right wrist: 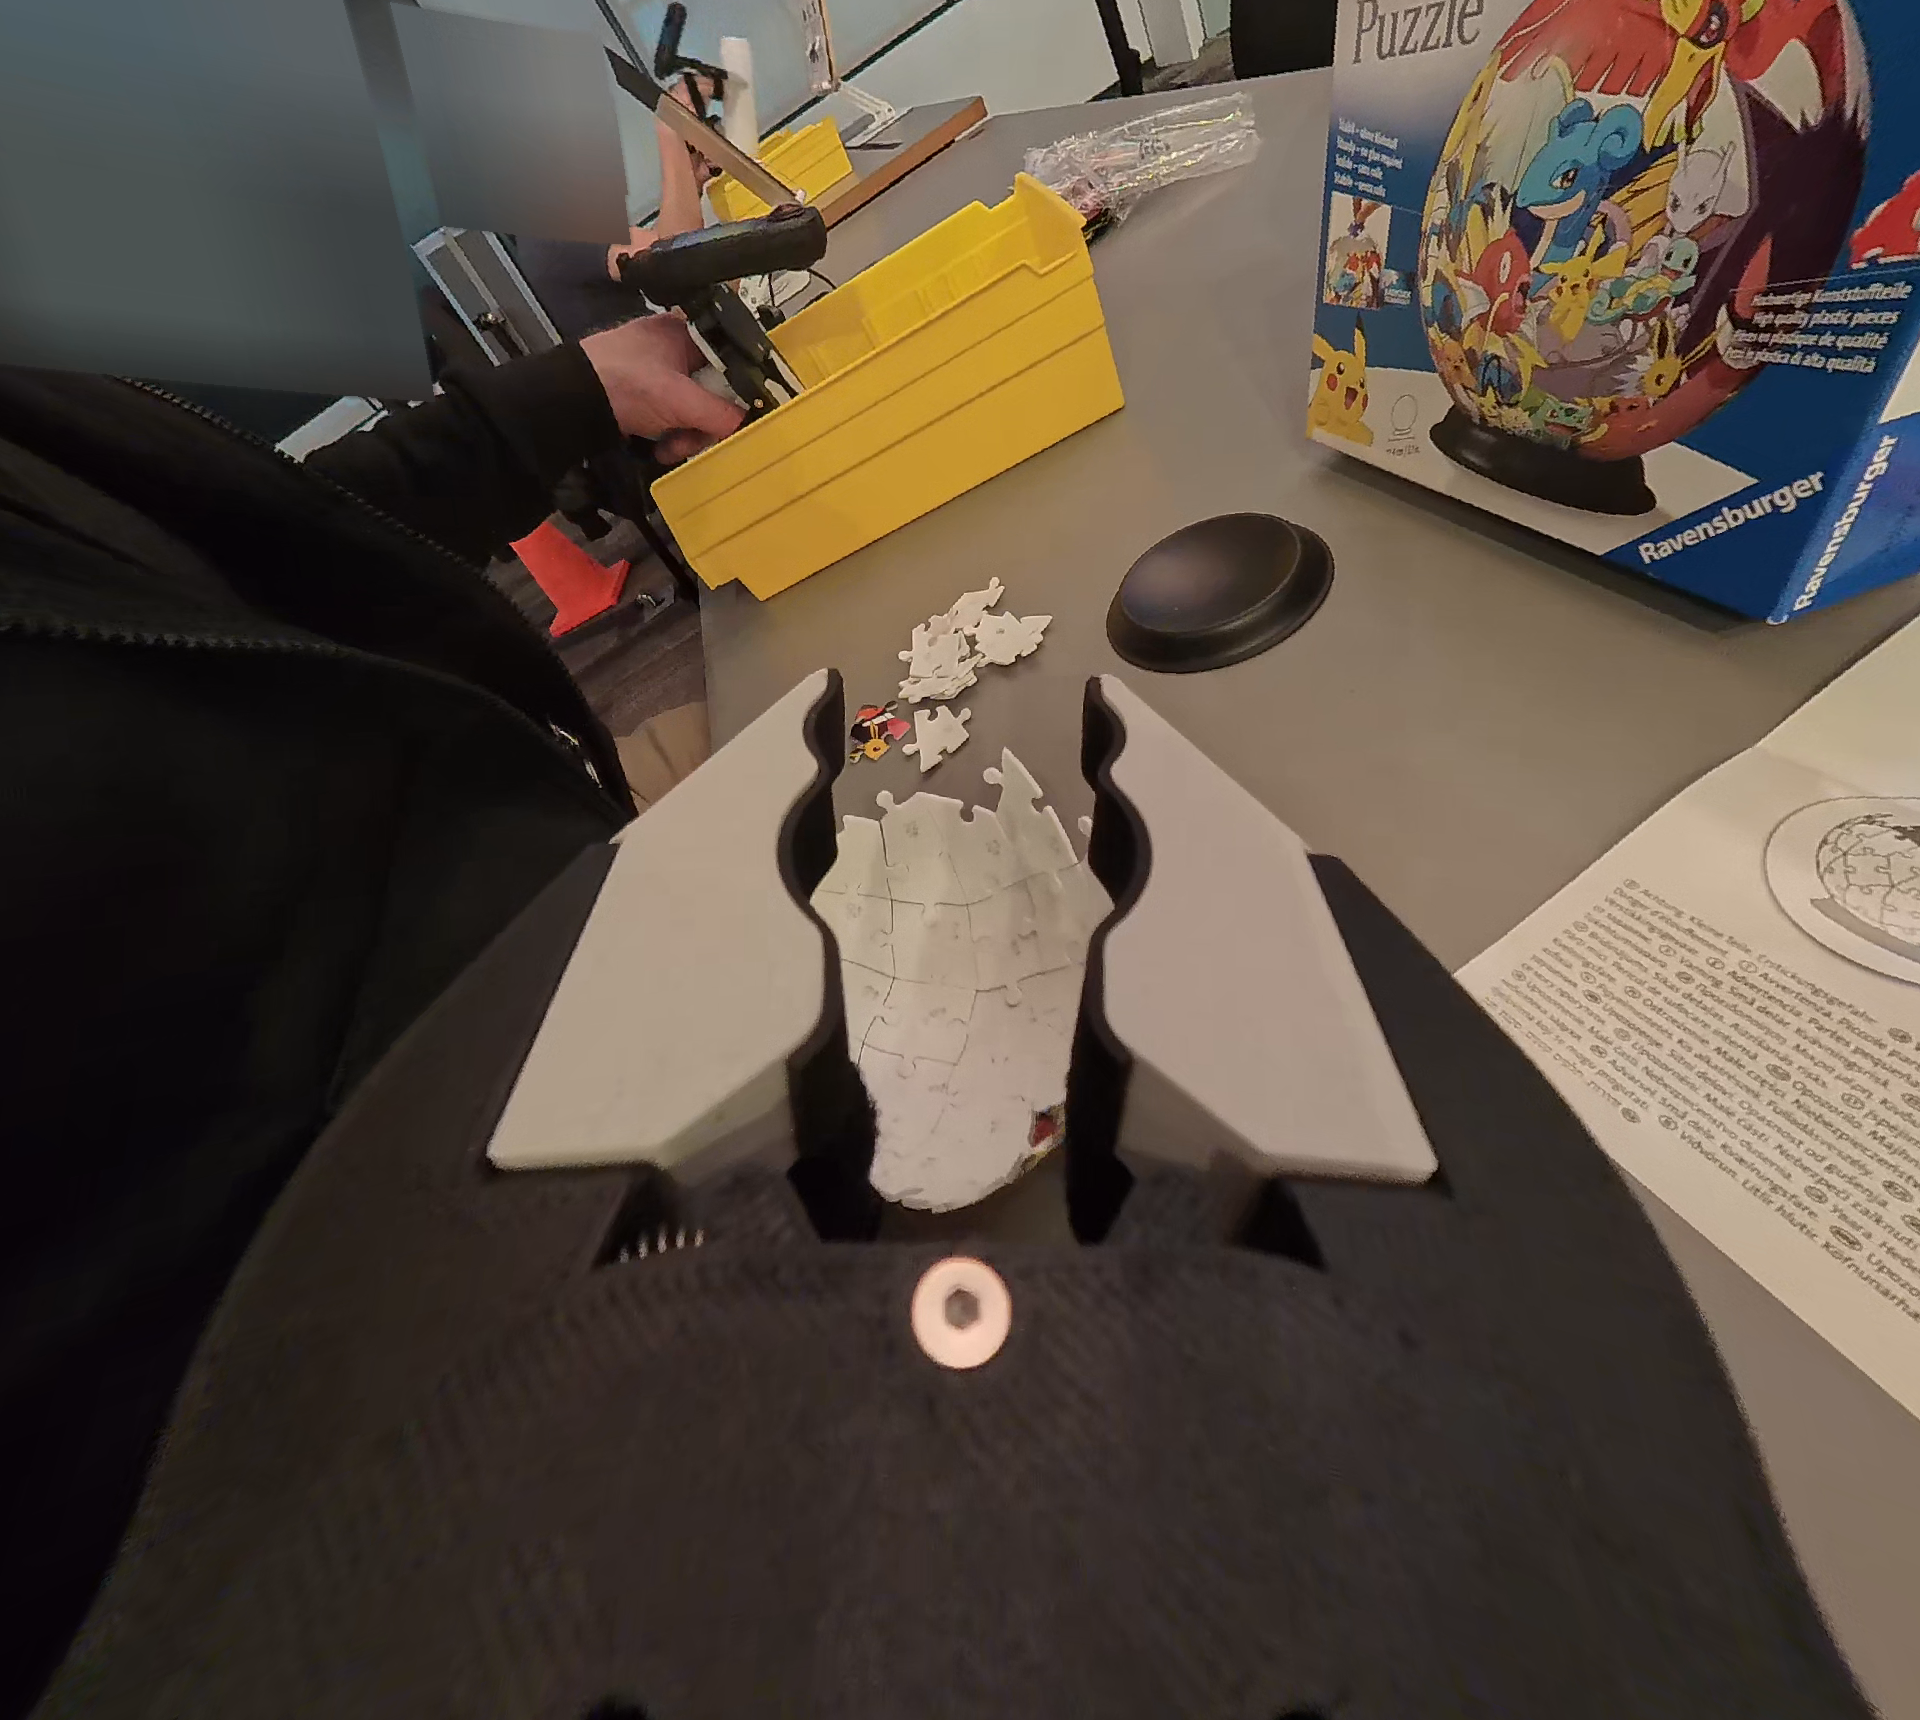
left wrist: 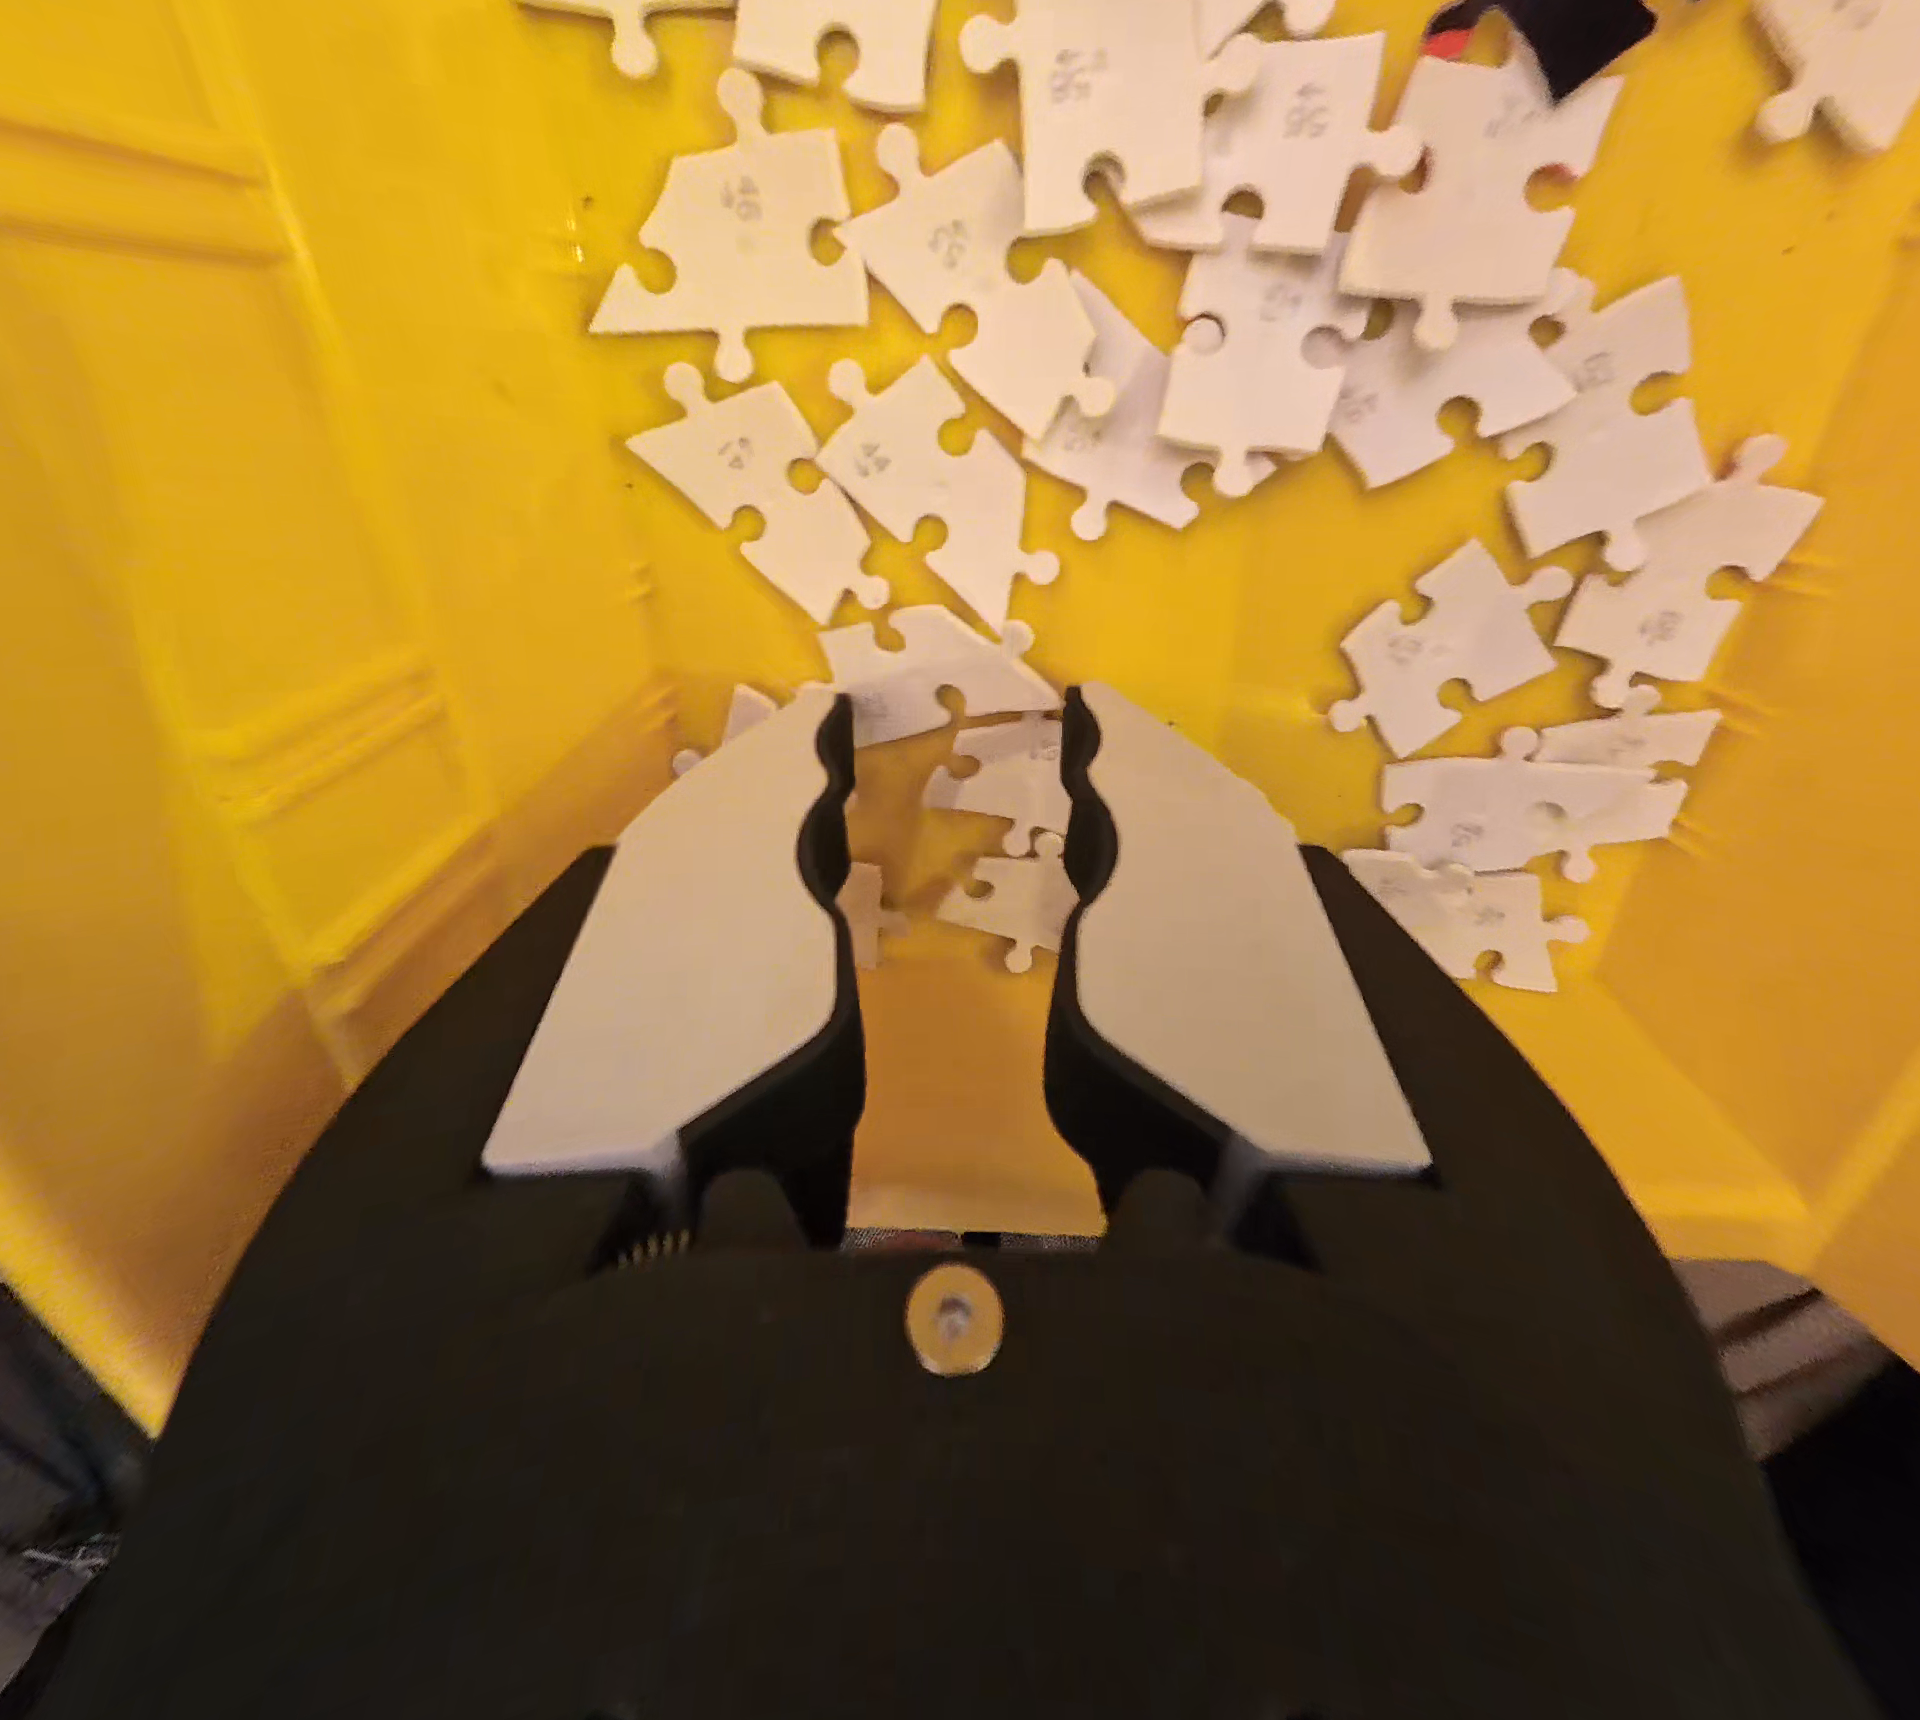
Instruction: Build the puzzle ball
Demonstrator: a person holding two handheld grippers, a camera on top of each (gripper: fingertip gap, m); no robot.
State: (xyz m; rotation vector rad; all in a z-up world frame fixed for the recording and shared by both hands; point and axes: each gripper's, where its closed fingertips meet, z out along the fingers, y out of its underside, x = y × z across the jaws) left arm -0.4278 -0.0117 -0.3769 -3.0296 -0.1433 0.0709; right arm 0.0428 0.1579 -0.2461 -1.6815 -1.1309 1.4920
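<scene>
The left gripper [left wrist: 959, 714] is held pointing steeply downward, its jaws parted with nothing between them; in the right wrist view it is seen farther off, gripped by a hand [right wrist: 655, 392] in a dark sleeve; the right gripper [right wrist: 961, 699] is held low and tilted forward, its jaws spread apart.

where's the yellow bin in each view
Left wrist view: the yellow bin fills the frame, seen from inside, white puzzle pieces on its floor.
Right wrist view: it sits upper centre on the grey table.
Shared landmark: the left gripper, which reaches into the bin.
</scene>
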